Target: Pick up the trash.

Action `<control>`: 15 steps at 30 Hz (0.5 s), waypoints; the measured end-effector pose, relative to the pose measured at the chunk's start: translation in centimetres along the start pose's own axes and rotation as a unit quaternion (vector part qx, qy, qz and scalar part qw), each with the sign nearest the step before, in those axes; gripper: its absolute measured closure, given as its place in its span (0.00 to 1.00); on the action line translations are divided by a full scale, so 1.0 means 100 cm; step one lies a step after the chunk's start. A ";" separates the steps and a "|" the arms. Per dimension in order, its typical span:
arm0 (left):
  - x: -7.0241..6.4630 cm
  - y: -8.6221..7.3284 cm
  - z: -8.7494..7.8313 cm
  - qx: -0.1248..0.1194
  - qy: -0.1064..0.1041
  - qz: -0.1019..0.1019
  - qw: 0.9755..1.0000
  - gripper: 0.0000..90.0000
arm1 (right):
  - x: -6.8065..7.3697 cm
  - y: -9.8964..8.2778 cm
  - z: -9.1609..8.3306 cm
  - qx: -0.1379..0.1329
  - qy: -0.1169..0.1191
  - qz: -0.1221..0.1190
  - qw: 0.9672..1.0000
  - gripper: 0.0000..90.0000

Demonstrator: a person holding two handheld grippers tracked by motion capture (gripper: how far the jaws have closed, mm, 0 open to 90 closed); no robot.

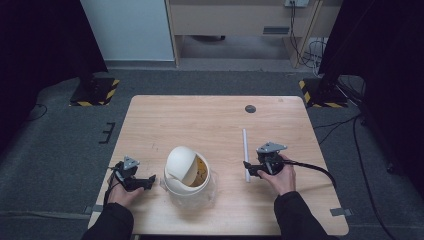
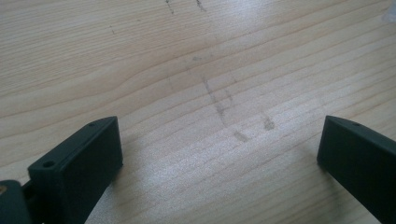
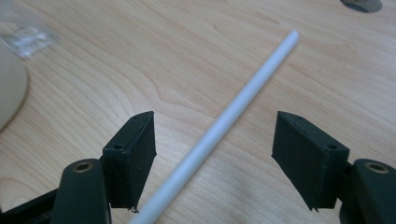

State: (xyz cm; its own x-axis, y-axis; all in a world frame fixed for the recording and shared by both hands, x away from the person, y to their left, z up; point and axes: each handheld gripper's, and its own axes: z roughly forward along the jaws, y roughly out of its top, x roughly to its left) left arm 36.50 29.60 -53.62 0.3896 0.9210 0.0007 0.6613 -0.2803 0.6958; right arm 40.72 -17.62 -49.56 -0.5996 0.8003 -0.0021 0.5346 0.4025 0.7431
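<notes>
Both grippers sit near bench [image 1: 215,112] front edge: right gripper [image 3: 212,156] fingers straddle white tube [image 3: 233,109] (not pinching), left gripper [image 2: 219,154] fingers spread, empty.

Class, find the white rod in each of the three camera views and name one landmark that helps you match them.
High view: the white rod lies right of centre, its near end by the right gripper.
Left gripper view: not in it.
Right gripper view: the rod runs diagonally between the open jaws, untouched.
Shared landmark: the dark round disc beyond the rod's far end.
</notes>
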 end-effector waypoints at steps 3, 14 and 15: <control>0.000 0.000 0.000 0.000 0.000 0.000 1.000 0.00 | -0.001 0.000 0.005 0.013 -0.012 0.005 1.000 0.35; 0.000 0.000 0.000 0.000 0.000 0.000 1.000 0.00 | 0.000 -0.004 0.022 0.061 -0.038 0.020 0.997 0.38; 0.000 0.000 0.000 0.000 0.000 0.000 1.000 0.00 | 0.001 -0.004 0.023 0.063 -0.037 0.020 0.997 0.39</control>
State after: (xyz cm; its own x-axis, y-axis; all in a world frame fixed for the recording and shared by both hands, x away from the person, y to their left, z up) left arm 36.50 29.59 -53.62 0.3888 0.9213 0.0005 0.6613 -0.2794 0.6962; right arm 41.82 -16.71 -51.37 -0.5333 0.8455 -0.0271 0.6304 0.4186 0.6537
